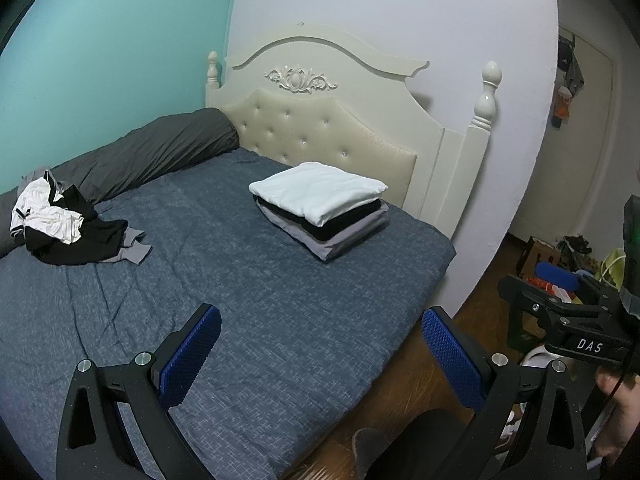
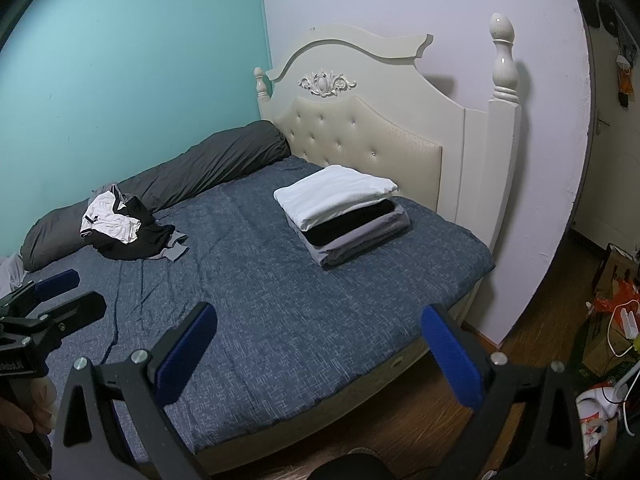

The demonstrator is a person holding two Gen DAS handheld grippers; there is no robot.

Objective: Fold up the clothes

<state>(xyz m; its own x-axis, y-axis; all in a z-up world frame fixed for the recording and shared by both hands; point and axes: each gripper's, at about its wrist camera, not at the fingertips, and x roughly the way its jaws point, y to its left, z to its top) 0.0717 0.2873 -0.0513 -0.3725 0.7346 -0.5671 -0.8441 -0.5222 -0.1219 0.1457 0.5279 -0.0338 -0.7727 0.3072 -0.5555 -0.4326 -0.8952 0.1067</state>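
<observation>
Both tools, left (image 1: 320, 360) and right (image 2: 320, 356), hang spread apart and empty over the bed (image 1: 280, 320); folded stack (image 1: 320, 208) near headboard (image 1: 320, 120), crumpled clothes (image 1: 64, 224) well apart.

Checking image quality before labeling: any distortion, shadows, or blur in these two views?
Left wrist view: fisheye bends the wall edge, dark vignette corners, headboard post casts a soft shadow. Right wrist view: same curving, the stack of folded clothes sharp, floor clutter dim.

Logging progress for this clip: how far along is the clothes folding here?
Done: a folded stack, white on black on grey, sits near the headboard. In hand: nothing; the left gripper and right gripper are both open and empty above the bed. Left: the crumpled pile of black, white and grey clothes beside the dark bolster.
</observation>
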